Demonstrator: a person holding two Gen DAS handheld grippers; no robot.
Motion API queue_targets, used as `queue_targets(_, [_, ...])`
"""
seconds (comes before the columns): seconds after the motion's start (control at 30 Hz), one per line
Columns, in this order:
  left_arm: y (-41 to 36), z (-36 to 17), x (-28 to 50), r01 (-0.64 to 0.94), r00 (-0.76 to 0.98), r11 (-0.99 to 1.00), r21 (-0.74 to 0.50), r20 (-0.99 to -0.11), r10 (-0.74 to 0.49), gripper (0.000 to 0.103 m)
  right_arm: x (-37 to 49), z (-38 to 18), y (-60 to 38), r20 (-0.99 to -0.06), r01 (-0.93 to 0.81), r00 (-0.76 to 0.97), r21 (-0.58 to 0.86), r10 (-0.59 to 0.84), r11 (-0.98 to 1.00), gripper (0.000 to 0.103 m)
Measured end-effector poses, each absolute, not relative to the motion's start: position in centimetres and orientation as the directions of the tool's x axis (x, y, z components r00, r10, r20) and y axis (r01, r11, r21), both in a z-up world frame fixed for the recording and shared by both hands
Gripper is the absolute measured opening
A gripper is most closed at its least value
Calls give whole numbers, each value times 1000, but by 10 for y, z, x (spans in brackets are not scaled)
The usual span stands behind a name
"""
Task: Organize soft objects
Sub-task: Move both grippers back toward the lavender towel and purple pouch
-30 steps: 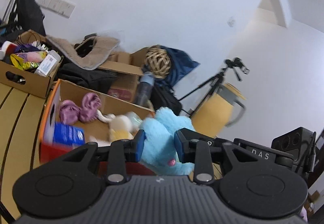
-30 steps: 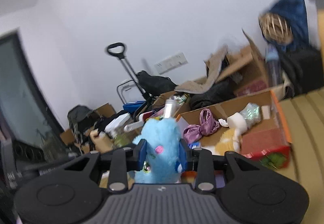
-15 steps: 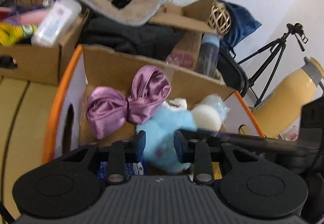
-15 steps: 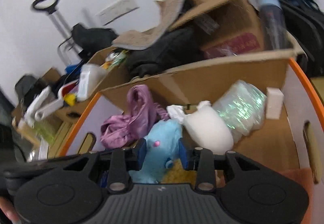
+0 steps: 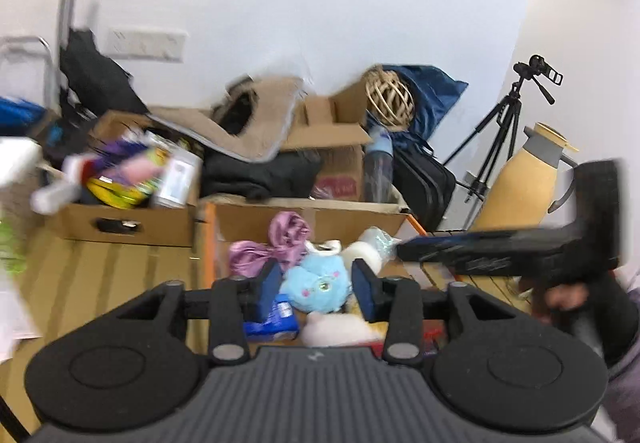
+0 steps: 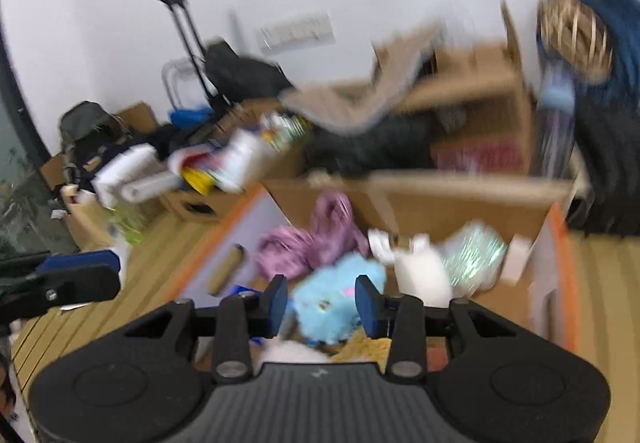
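We start at the left gripper point(image 5: 315, 289), and its jaws are opening: the blue pads stand on either side of the blue plush toy point(image 5: 318, 287) with a sliver of daylight at each flank, so we read no squeeze there. The toy lies straight ahead of those fingers, down inside the orange-edged cardboard box point(image 5: 208, 243), face up towards us, resting among the other soft things. Beside it to the left we see the purple satin cloth point(image 5: 276, 243), and behind it the white plush point(image 5: 366, 253).

Moving right, the right gripper point(image 6: 320, 301) is also spreading its jaws, and from its camera the same toy point(image 6: 336, 303) sits between and below the pads, not pinched as far as the blur lets us tell. Both tools point down into the box from opposite sides; we judge them about equally near the toy, which looks round rather than long, so no clear axis to line up on.

Both views are smeared by motion. In the left view the right gripper shows only as a dark streak at the right edge, with a hand half hidden behind it. The toy's underside and whatever it rests on are covered by the gripper bodies.
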State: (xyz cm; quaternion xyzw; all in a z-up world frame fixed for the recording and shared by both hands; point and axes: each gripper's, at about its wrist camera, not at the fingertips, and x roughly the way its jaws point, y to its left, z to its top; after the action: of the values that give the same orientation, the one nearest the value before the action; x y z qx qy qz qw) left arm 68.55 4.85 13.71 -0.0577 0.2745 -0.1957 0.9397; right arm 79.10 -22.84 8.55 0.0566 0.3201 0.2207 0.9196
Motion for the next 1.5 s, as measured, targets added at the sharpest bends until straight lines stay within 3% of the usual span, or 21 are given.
queue_targets(0.07, [56, 151, 652, 328, 800, 930, -167, -474, -367, 50, 754, 117, -230, -525, -402, 732, 181, 434, 897, 37])
queue_targets(0.17, [61, 166, 603, 346, 827, 932, -111, -434, -358, 65, 693, 156, -234, -477, -448, 764, 93, 435, 889, 41])
queue_targets(0.3, [62, 183, 551, 372, 850, 927, -50, -383, -361, 70, 618, 189, -240, -429, -485, 780, 45, 455, 873, 48])
queue_targets(0.4, [68, 184, 516, 371, 862, 926, -76, -343, -373, 74, 580, 200, -243, -404, -479, 793, 47, 456, 876, 49])
queue_targets(0.57, [89, 130, 437, 358, 848, 904, -234, -323, -420, 81, 495, 165, -256, -337, -493, 795, 125, 504, 861, 59])
queue_targets(0.6, [91, 117, 423, 346, 844, 897, -277, -327, -426, 81, 475, 149, -260, -333, -499, 789, 141, 516, 855, 66])
queue_targets(0.67, [95, 93, 393, 308, 842, 890, -336, -340, -420, 81, 442, 119, -263, -352, -503, 775, 158, 524, 850, 68])
queue_targets(0.8, [98, 67, 347, 302, 847, 887, -350, -329, -418, 91, 378, 67, -267, -384, -418, 797, 207, 466, 885, 71])
queue_targets(0.87, [94, 66, 343, 302, 850, 894, -331, -332, -410, 92, 360, 51, -269, -388, -433, 770, 264, 506, 862, 74])
queue_targets(1.17, [97, 46, 383, 224, 866, 912, -344, -359, -349, 92, 377, 47, -229, -381, -421, 806, 167, 453, 891, 76])
queue_targets(1.23, [99, 41, 408, 198, 859, 920, -338, -391, -329, 92, 399, 35, -210, -422, -397, 812, 107, 403, 912, 76])
queue_targets(1.33, [106, 37, 445, 168, 860, 930, -327, -413, -301, 91, 440, 21, -189, -466, -417, 777, 125, 424, 901, 74])
queue_targets(1.5, [118, 28, 504, 132, 853, 935, -328, -444, -276, 90, 519, 10, -145, -473, -403, 790, 79, 390, 912, 73])
